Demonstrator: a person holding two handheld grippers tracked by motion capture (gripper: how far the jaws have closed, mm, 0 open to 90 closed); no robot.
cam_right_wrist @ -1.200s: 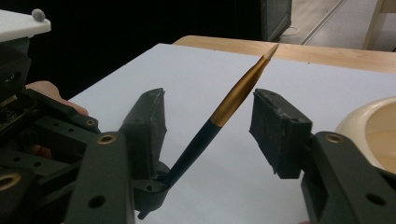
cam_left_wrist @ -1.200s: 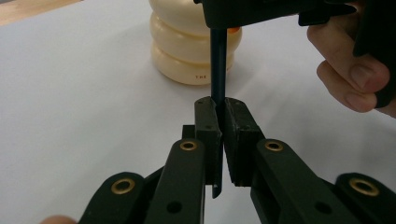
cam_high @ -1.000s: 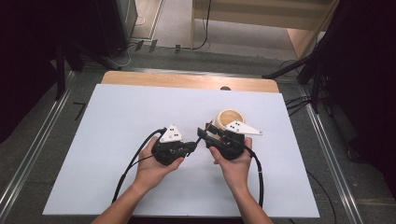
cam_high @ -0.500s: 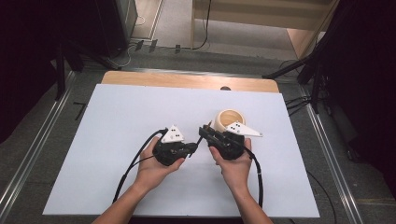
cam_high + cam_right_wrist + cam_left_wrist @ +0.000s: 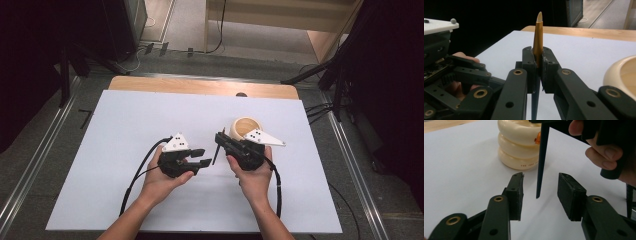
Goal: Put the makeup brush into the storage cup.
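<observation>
A thin tapered stick [image 5: 215,155], gold at one end and dark at the other, stands upright between the two grippers. My right gripper [image 5: 221,141] is shut on it; in the right gripper view the pads [image 5: 529,62] clamp the stick [image 5: 538,32] with the gold end up. My left gripper [image 5: 204,157] is open, its jaws having just been opening. In the left gripper view the stick's dark tip [image 5: 542,157] hangs between the spread pads [image 5: 516,192] of my left gripper [image 5: 541,177] without touching them. A cream ribbed bowl [image 5: 245,126] sits just behind the right hand.
The grippers work over a white sheet [image 5: 150,115] on the table, with a wooden strip [image 5: 200,87] along its far edge. The bowl [image 5: 517,145] stands close beyond the stick. Black cables trail from both grippers toward the near edge.
The left gripper's jaws have spread apart and let go of the stick. The right gripper's jaws have closed on it. Both hands stay nearly in place.
</observation>
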